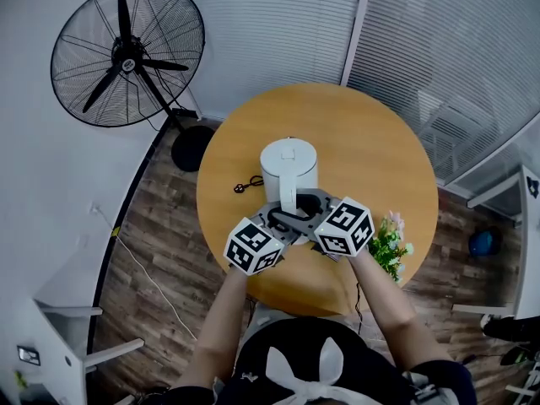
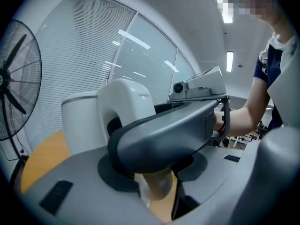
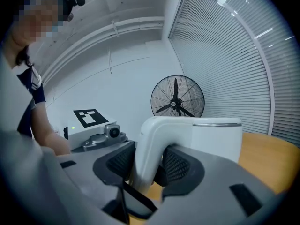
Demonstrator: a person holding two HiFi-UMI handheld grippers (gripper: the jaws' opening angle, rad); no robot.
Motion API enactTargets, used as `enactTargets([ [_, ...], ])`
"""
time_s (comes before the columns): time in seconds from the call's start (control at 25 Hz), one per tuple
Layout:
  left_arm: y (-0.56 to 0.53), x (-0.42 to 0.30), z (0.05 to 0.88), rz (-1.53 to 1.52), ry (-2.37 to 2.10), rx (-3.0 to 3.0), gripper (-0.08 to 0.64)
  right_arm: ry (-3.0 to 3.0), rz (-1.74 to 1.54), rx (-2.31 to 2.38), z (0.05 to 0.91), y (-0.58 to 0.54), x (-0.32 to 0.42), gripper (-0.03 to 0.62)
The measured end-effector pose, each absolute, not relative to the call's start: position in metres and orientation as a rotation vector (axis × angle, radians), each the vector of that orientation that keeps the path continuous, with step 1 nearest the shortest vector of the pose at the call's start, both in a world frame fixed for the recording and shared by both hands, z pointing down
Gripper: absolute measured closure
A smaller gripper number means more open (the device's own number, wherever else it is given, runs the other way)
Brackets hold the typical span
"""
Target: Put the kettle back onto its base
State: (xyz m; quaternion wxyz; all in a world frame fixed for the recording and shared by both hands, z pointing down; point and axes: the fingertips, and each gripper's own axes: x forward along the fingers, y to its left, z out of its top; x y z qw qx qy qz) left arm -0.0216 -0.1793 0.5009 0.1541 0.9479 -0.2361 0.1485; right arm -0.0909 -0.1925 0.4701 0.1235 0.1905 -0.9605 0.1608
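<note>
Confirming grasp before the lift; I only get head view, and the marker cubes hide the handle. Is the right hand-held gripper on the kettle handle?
Observer: Yes. In right gripper view the right hand-held gripper is shut on the white kettle handle.
Operator: And the left?
Observer: In left gripper view the right one's finger lies across the left hand-held gripper; whether the left grips anything can't be told.
Operator: Kettle seated?
Observer: Can't tell; the jaws cover the kettle's bottom in both gripper views.
</note>
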Motion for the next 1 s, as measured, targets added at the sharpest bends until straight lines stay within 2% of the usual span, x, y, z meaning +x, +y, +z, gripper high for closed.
enactTargets([
  [1.0, -0.185, -0.014, 0.544, 0.474, -0.662, 2.647, 0.380, -2.753, 0.571, 0.558, 0.513, -0.200, -0.083, 0.402],
])
